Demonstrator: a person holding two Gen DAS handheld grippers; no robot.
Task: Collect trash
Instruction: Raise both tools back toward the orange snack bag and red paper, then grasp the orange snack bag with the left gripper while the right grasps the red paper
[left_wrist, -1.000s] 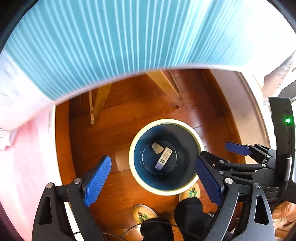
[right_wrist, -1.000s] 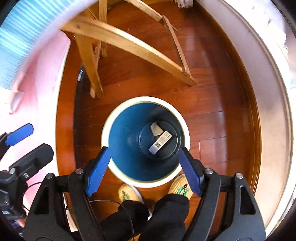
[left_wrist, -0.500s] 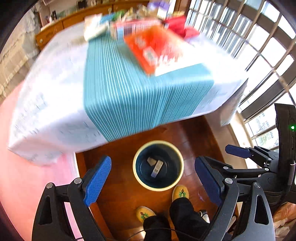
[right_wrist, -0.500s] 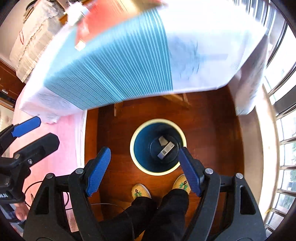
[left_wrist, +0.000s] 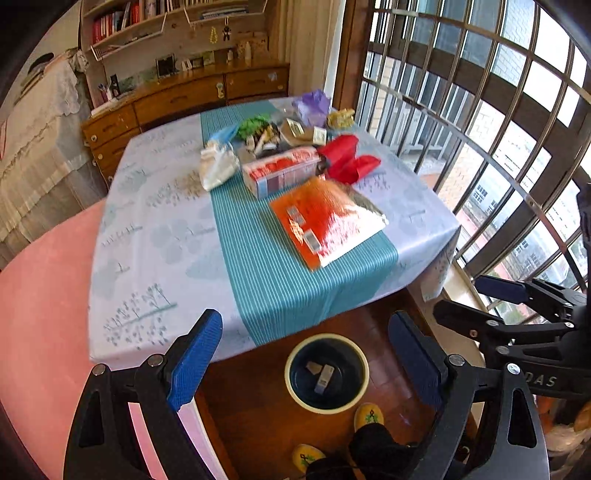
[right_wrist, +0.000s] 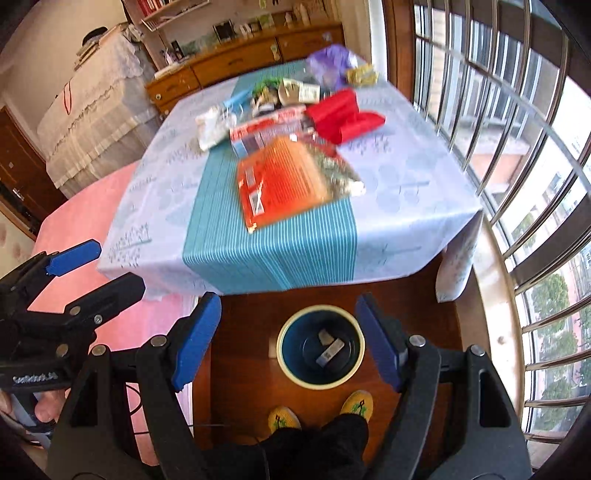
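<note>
- Your left gripper (left_wrist: 306, 362) was up in the air, and its blue jaws were spread wide with nothing between them.
- Your right gripper (right_wrist: 288, 339) was up too, with its jaws spread wide and nothing in them.
- Both grippers hung over the bin (left_wrist: 327, 373), which sat on the brown wood floor (left_wrist: 251, 417) just in front of the table (left_wrist: 155, 236).
- The bin was dark blue inside with a pale rim, and two small bits of trash (right_wrist: 330, 347) lay at its bottom.
- Your feet in yellow slippers (right_wrist: 356, 404) stood right beside the bin.
- The table had a pale cloth with a teal striped runner (left_wrist: 280, 273) down the middle.
- A flat orange packet (left_wrist: 321, 221) lay on the runner, near the table edge closest to you.
- Behind it lay a red and white box (left_wrist: 280, 171) on its side.
- A crumpled red bag (left_wrist: 347, 158) lay beside the box, toward the window.
- A white bag (left_wrist: 218, 166) lay on the other side of the box.
- More small wrappers and a purple bag (left_wrist: 312, 107) were piled at the far end of the table.
- The pictures were a bit blurry, so the small things at the far end were hard to tell apart.
- A window with metal bars (right_wrist: 517, 122) was on your right.
</note>
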